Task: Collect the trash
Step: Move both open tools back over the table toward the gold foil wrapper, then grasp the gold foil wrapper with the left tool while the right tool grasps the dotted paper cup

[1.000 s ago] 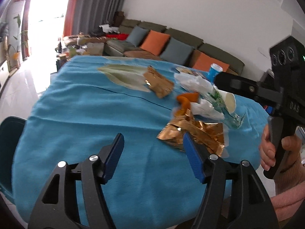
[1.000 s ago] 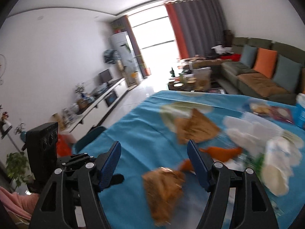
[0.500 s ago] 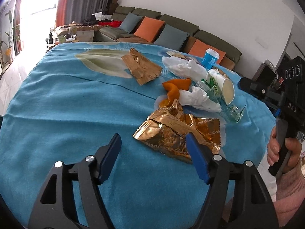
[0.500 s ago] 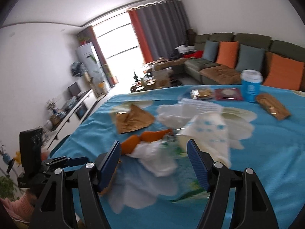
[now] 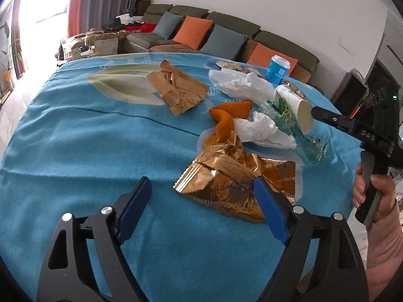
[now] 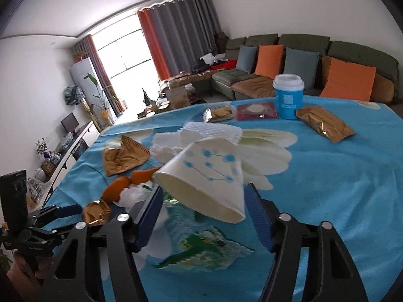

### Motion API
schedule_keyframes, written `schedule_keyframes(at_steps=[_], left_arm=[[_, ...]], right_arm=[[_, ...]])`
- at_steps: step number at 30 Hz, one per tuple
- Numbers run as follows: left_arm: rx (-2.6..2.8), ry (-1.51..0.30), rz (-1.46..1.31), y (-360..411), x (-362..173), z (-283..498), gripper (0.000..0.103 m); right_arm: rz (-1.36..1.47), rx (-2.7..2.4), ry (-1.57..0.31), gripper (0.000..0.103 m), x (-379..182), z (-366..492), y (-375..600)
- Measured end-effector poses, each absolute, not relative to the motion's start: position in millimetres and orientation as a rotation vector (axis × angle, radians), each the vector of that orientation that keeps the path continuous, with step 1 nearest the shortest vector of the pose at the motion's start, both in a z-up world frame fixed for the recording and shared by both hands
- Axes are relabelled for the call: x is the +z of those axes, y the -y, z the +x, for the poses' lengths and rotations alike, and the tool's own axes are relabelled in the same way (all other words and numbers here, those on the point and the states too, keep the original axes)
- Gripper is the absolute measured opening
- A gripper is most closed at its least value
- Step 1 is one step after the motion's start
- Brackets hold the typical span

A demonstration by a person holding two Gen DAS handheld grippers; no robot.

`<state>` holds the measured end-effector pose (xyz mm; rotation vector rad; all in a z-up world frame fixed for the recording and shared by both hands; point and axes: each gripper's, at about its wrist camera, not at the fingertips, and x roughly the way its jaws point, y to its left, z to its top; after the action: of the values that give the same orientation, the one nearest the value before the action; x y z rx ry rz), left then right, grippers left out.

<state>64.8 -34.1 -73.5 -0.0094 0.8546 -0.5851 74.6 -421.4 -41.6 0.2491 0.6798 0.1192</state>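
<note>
Now the right claw [image 6: 201,201], jaws just narrowing, is bracketing the tipped paper cup [image 6: 209,176] without clearly pinching it, while the left claw [image 5: 201,196], just widening, is hovering empty beside the gold wrapper [image 5: 226,176] lying on the table [image 5: 88,138].

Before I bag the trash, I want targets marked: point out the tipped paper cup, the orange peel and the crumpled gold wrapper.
paper cup [image 6: 209,176], right wrist view, patterned side wall
orange peel [image 5: 226,115], left wrist view, curled middle
gold wrapper [image 5: 226,176], left wrist view, creased centre

Daylight floods from the window [image 6: 126,50], blown out white in both views. Fisheye bends the edges, corners go black. The green wrapper [image 6: 201,251] nearest the right camera blurs.
</note>
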Motion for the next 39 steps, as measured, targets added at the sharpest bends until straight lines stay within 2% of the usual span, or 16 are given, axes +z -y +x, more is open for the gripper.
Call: schedule_keyframes(at_steps=[2, 6, 7, 9, 11, 16, 19, 23, 24, 26, 28, 32, 36, 39], left_arm=[[-0.596, -0.858, -0.009, 35.1, -73.4, 64.9, 0.071], [-0.607, -0.866, -0.009, 36.9, -73.8, 65.0, 0.056], [-0.61, -0.87, -0.009, 37.4, -74.2, 64.8, 0.049], [-0.611, -0.873, -0.002, 38.5, -74.5, 63.6, 0.041], [-0.621, -0.881, -0.009, 38.6, -74.6, 63.2, 0.026], [-0.634, -0.893, -0.028, 38.0, -75.7, 62.8, 0.005], [-0.629, -0.891, -0.028, 37.7, -74.6, 60.9, 0.001], [-0.629, -0.877, -0.034, 35.9, -69.6, 53.9, 0.004], [-0.629, -0.866, -0.029, 35.5, -67.5, 50.8, 0.009], [-0.637, -0.844, -0.013, 36.6, -62.9, 43.8, 0.028], [-0.64, -0.825, 0.005, 38.2, -59.5, 38.1, 0.034], [-0.661, -0.807, 0.032, 46.1, -55.8, 29.3, 0.049], [-0.699, -0.798, 0.047, 58.4, -54.7, 20.6, 0.059], [-0.693, -0.776, 0.107, 76.0, -54.8, 14.9, 0.064]], right_arm=[[0.245, 0.114, -0.692, 0.056, -44.3, 76.5, 421.1], [0.251, 0.118, -0.709, 0.04, -49.8, 81.7, 424.1], [0.253, 0.12, -0.707, 0.037, -50.3, 81.5, 424.9], [0.256, 0.127, -0.706, 0.024, -50.4, 81.7, 425.6], [0.257, 0.129, -0.699, 0.017, -49.4, 80.8, 426.4], [0.275, 0.13, -0.68, 0.004, -44.6, 77.1, 431.9], [0.293, 0.137, -0.659, 0.002, -39.3, 73.3, 434.9], [0.319, 0.156, -0.635, 0.002, -33.5, 69.3, 437.0], [0.325, 0.167, -0.631, 0.002, -32.2, 68.5, 437.1], [0.325, 0.165, -0.631, 0.002, -31.8, 67.5, 437.3], [0.33, 0.158, -0.643, 0.002, -33.5, 69.1, 438.5], [0.337, 0.134, -0.654, 0.009, -37.1, 69.1, 438.6], [0.315, 0.159, -0.624, 0.03, -30.3, 61.6, 434.2], [0.319, 0.146, -0.623, 0.031, -29.3, 61.0, 436.5]])
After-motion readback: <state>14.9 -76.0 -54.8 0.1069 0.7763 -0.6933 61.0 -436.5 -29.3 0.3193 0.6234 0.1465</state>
